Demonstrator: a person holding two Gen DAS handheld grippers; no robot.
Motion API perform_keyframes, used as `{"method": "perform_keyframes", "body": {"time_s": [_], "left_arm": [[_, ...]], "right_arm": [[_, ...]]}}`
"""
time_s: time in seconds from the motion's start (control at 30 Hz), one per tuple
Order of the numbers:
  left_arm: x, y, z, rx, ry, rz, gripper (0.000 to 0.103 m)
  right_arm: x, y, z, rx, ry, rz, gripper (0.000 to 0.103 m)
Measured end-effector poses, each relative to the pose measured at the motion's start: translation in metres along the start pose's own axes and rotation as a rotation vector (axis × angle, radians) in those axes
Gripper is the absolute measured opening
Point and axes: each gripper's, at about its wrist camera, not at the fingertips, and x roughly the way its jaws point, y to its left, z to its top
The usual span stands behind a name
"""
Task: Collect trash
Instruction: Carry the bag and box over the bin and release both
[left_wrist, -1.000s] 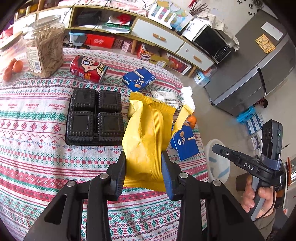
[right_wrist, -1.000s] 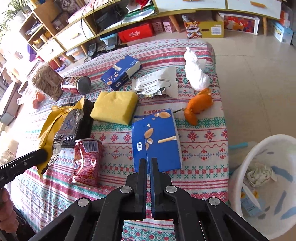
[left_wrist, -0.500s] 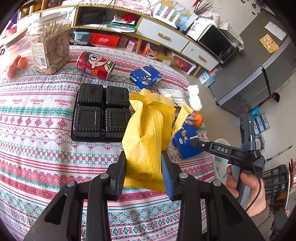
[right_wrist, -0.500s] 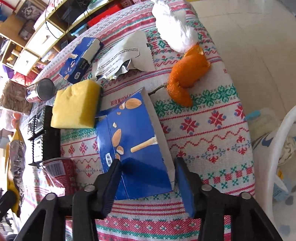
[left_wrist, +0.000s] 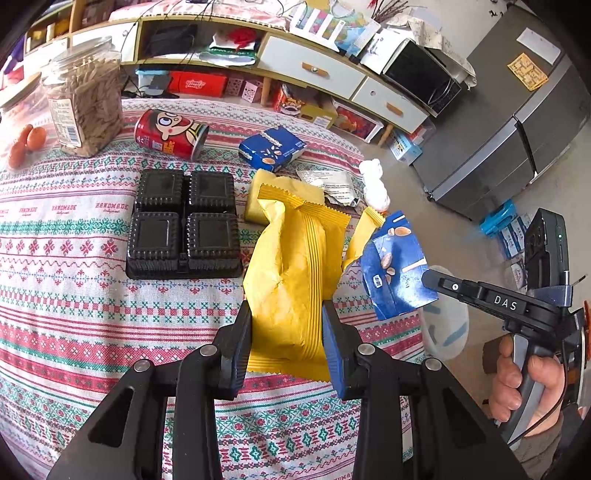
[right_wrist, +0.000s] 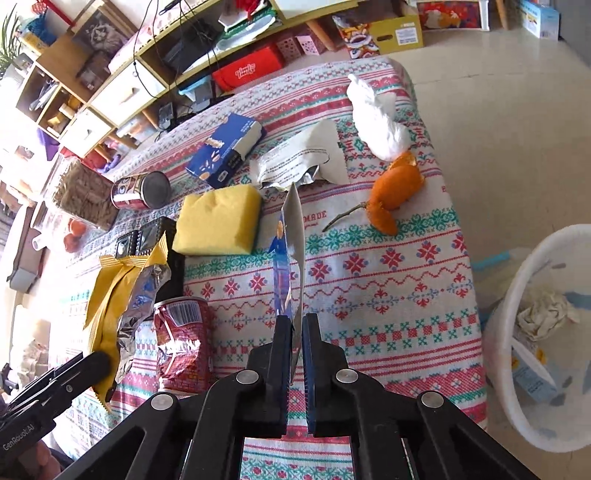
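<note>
Grip, left: left gripper (left_wrist: 287, 334) is clamped on the yellow snack bag (left_wrist: 295, 280), both pads pressed into its lower sides, bag lifted clear above the patterned tablecloth (left_wrist: 74, 295).
Grip, right: right gripper (right_wrist: 294, 341) is pinched tight on the flattened blue carton (right_wrist: 290, 258), held edge-on and upright between the nearly closed fingers.
Carton position: in the left wrist view it hangs off the table's right edge, just beside the yellow bag.
Bin: white basket (right_wrist: 517, 295) sits on the floor to the right of the table, crumpled paper and a small box already inside.
Left on the cloth: orange peel (right_wrist: 393, 194) and a white tissue wad (right_wrist: 376, 122) near the far right corner, a torn silver wrapper (right_wrist: 303, 158) beside them, a second blue box (right_wrist: 225, 149) further back.
Also there: yellow sponge (right_wrist: 218, 221), black cookie tray (left_wrist: 184, 223), red cartoon can (left_wrist: 170, 134) lying on its side, crushed red can (right_wrist: 181, 343) near the left gripper, clear snack jar (left_wrist: 86, 98) at the back.
</note>
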Motion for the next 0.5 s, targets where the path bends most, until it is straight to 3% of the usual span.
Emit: {"method": "perform_keyframes", "body": {"time_s": [0.23,0.5], "left_arm": [[0.003,-0.048,-0.008,0.088,0.022,-0.053,0.037],[0.049,-0.129,-0.025,0.168,0.111,-0.124,0.037]], "right_arm": [[-0.055,-0.04,-0.002,0.006,-0.083,-0.066,0.005],[-0.092,-0.107,-0.015,0.085,-0.111,-0.26,0.005]]}}
